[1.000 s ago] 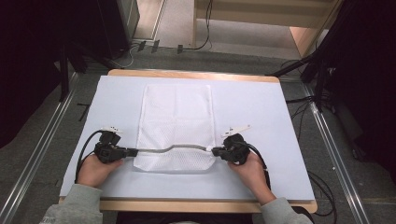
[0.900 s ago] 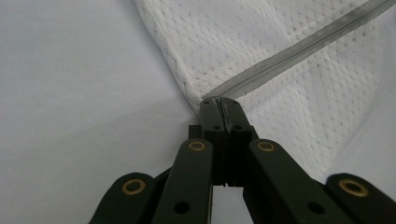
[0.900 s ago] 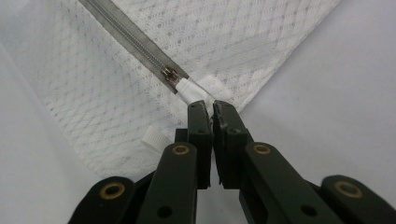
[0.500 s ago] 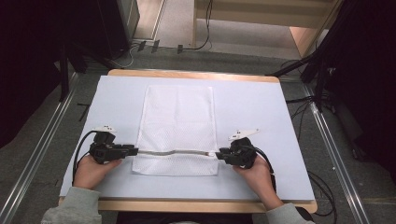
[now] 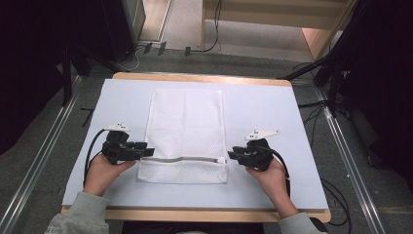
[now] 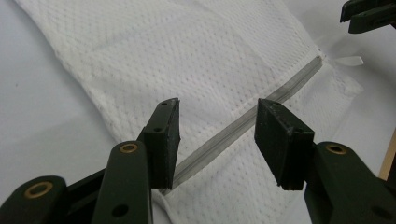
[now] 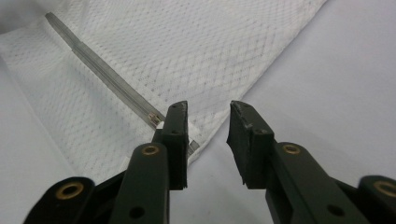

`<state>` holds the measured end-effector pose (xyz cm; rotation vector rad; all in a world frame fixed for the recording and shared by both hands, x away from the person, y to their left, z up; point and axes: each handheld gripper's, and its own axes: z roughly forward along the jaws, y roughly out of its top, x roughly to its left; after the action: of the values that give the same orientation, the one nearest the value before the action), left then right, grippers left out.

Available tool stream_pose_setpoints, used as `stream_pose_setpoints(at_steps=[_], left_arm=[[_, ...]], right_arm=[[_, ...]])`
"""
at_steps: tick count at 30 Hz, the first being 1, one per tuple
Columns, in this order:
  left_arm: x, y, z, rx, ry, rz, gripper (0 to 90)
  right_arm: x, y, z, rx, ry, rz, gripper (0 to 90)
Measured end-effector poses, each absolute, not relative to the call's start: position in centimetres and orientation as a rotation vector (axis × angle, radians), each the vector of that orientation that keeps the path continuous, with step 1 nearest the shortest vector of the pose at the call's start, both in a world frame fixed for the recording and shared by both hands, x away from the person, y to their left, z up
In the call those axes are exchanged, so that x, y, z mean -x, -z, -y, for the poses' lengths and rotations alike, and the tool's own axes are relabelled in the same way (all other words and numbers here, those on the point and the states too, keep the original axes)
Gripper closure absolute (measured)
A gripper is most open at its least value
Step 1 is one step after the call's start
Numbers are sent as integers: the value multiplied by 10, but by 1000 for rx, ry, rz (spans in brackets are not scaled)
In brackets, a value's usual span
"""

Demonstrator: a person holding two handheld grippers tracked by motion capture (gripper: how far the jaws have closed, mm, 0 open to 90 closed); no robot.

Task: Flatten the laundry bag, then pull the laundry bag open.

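The mesh laundry bag (image 5: 187,134) lay flat on the table (image 5: 272,112), its zipper (image 5: 187,159) running between my two claws. Looked like the release step after pulling it straight. Left claw (image 6: 217,128) had just been opening, spread over the zipper's end, nothing pinched. Right claw (image 7: 208,122) had just been opening too, the bag's corner just beside it. Next I'd reckon backing both off cleanly.

White mesh zippered laundry bag (image 5: 187,134) lay flat on white table mat (image 5: 272,112), mid-table; left gripper (image 5: 146,150) beside zipper's left end, right gripper (image 5: 232,155) beside right end.
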<state>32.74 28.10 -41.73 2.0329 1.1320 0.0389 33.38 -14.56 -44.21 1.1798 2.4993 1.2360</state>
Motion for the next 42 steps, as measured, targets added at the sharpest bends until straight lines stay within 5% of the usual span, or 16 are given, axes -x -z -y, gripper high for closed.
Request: stream_pose_setpoints(at_steps=[9,22,35,42], left_arm=[[-340,412,-254,-2070,-29,-1072,488],[-358,407,-217,-2084,5,-999,504],[-359,409,-172,-2146,56,-867,866],[-359,421,-149,-2175,69,-822,900]], right_arm=[[-342,443,134,-1192,-1238,-2543,890],[-344,452,131,-1221,-1216,-2570,900],[-345,458,130,-1264,-1214,-2559,900],[-344,462,124,-1268,-1217,-2566,900]])
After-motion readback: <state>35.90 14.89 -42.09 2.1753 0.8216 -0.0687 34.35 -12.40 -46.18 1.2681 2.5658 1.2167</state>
